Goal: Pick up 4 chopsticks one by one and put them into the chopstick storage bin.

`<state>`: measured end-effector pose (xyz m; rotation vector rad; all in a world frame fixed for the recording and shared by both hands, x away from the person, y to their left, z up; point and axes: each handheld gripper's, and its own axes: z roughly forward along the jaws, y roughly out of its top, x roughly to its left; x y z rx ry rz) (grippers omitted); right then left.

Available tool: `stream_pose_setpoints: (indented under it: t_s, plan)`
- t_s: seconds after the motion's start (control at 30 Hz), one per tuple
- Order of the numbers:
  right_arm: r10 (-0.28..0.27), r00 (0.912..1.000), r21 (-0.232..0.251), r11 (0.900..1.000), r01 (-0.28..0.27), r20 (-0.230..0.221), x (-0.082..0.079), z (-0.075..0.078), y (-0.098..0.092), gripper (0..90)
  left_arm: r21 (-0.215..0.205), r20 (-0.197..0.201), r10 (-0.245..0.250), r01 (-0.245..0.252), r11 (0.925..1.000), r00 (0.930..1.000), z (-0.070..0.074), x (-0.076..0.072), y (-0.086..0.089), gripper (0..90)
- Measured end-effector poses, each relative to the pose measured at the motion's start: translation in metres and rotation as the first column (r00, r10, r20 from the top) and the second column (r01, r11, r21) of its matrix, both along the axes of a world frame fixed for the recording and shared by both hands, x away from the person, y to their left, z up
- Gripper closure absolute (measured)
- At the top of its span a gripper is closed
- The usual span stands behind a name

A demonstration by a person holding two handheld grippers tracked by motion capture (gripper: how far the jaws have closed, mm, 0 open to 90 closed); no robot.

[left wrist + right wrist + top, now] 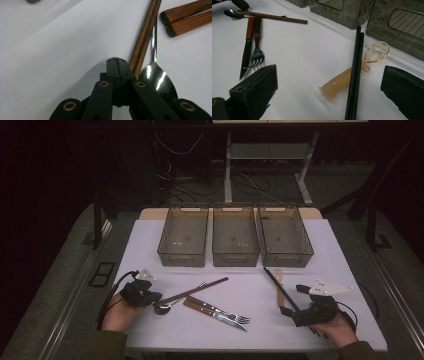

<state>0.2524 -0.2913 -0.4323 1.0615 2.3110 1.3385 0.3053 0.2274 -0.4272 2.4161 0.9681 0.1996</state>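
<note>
My left gripper (pixel 156 296) (pixel 116 61) rests on the white table (pixel 345 270) with its jaws pressed together and nothing between them. Its tip lies just beside the near ends of a pair of brown chopsticks (pixel 195 291) (pixel 145 37) and the bowl of a metal spoon (pixel 161 309) (pixel 157 78). My right gripper (pixel 295 300) (pixel 329 85) stands open at the right. A pair of black chopsticks (pixel 278 285) (pixel 356 70) runs between its jaws, lying across an amber plastic spoon (pixel 278 277) (pixel 338 83). The jaws touch neither.
A knife (pixel 245 57) and a fork (pixel 257 53) with wooden handles (pixel 200 305) (pixel 187 17) lie side by side mid-table. Three translucent bins (pixel 183 236) (pixel 235 236) (pixel 285 236) stand in a row at the back. The far floor holds cables and desk legs.
</note>
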Motion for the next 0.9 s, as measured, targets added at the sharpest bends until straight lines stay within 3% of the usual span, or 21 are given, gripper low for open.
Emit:
stream_pose_setpoints:
  t_s: [0.67, 0.9]
  plan:
    - [0.002, 1.0000, -0.001, 1.000, -0.002, 0.004, 0.000, 0.000, 0.000, 1.0, -0.017, -0.012, -0.005, 0.005, 0.9999, 0.9999, 0.000, -0.012, 0.002, 88.9]
    - [0.004, 1.0000, -0.001, 1.000, -0.004, 0.002, 0.001, 0.000, 0.000, 1.0, -0.051, 0.038, 0.028, -0.026, 0.9984, 0.9989, 0.007, -0.009, 0.008, 83.5]
